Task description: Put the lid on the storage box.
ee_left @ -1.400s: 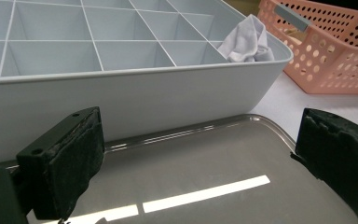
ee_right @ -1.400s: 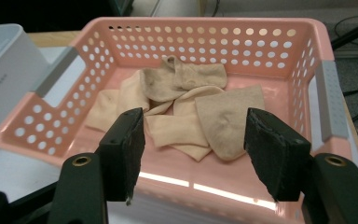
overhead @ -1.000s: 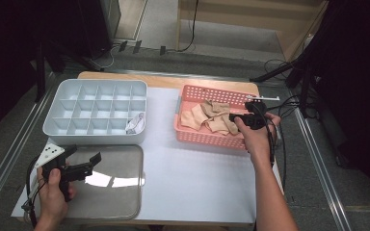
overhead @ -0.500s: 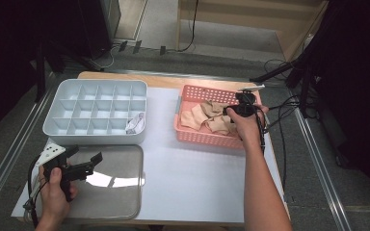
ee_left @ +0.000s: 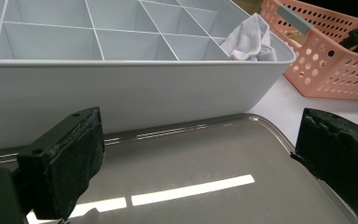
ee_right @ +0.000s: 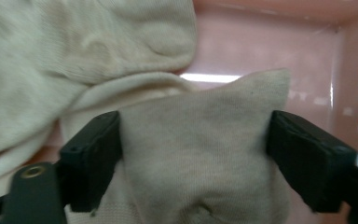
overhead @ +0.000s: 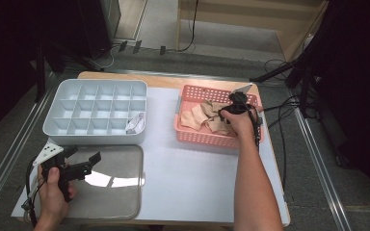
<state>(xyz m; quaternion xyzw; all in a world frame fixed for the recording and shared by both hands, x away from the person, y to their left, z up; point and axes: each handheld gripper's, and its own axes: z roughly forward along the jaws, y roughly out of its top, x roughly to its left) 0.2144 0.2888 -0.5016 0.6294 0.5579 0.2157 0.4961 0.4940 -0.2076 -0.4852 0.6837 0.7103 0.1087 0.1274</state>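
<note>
Right gripper (overhead: 227, 109), held by the right hand (overhead: 243, 121), reaches down into the pink basket (overhead: 217, 139) at the far right of the table (overhead: 197, 178); its jaws have just been opening and now stand wide, one on each side of a beige sock (ee_right: 200, 154) that bulges between them, whether the pads press on it cannot be told. More beige socks (overhead: 200, 115) lie heaped in the basket's left half. Left gripper (overhead: 84, 166), in the left hand (overhead: 53, 190), hovers over the metal tray (overhead: 120, 202) at the near left, jaws wide, nothing between them. Beyond the tray stands a grey divided box (overhead: 96, 113); a white cloth (overhead: 136, 124) sits in its near-right compartment.
</note>
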